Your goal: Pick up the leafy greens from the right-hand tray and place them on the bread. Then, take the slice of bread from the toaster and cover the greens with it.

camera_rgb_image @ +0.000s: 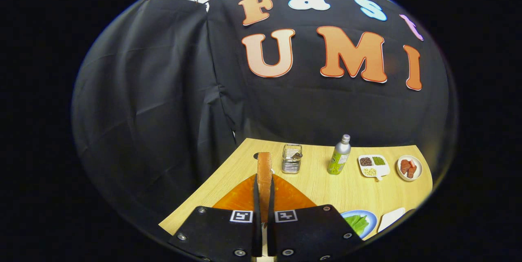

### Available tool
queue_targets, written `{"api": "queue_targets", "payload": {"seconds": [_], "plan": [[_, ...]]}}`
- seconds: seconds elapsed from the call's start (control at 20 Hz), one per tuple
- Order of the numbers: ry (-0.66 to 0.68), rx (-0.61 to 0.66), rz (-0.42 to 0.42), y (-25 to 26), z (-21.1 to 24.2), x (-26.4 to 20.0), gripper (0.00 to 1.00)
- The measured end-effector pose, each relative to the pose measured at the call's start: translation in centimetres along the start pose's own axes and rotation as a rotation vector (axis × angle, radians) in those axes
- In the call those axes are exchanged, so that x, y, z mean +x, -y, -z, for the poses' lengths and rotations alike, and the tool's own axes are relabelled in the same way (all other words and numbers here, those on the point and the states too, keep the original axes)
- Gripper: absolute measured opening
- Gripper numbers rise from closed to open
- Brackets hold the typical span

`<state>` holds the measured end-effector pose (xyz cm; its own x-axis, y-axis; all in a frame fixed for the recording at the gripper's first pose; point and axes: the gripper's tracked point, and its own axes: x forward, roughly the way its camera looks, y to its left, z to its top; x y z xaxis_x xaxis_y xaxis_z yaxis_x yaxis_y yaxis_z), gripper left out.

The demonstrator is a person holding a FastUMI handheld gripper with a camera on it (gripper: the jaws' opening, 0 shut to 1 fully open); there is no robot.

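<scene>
My gripper is shut on a slice of bread, held upright and edge-on between the two fingers. The slice sticks out beyond the fingertips, above an orange board on the wooden table. The gripper hides whatever lies on the board directly beneath it. Leafy greens lie on a blue-rimmed plate just right of the gripper, near the table's front edge. A small wire metal rack stands beyond the board, slightly right of the slice.
A green bottle with a silver cap stands right of the rack. Further right are a white divided dish of seeds and a round bowl of reddish pieces. A white tray lies beside the blue plate.
</scene>
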<state>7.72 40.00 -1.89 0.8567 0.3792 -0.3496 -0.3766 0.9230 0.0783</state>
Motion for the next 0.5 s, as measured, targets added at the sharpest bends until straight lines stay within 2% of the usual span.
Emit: {"api": "queue_targets", "payload": {"seconds": [0.5], "plan": [[0.002,0.012,0.094,8.3,1.3,-3.1,0.05]]}}
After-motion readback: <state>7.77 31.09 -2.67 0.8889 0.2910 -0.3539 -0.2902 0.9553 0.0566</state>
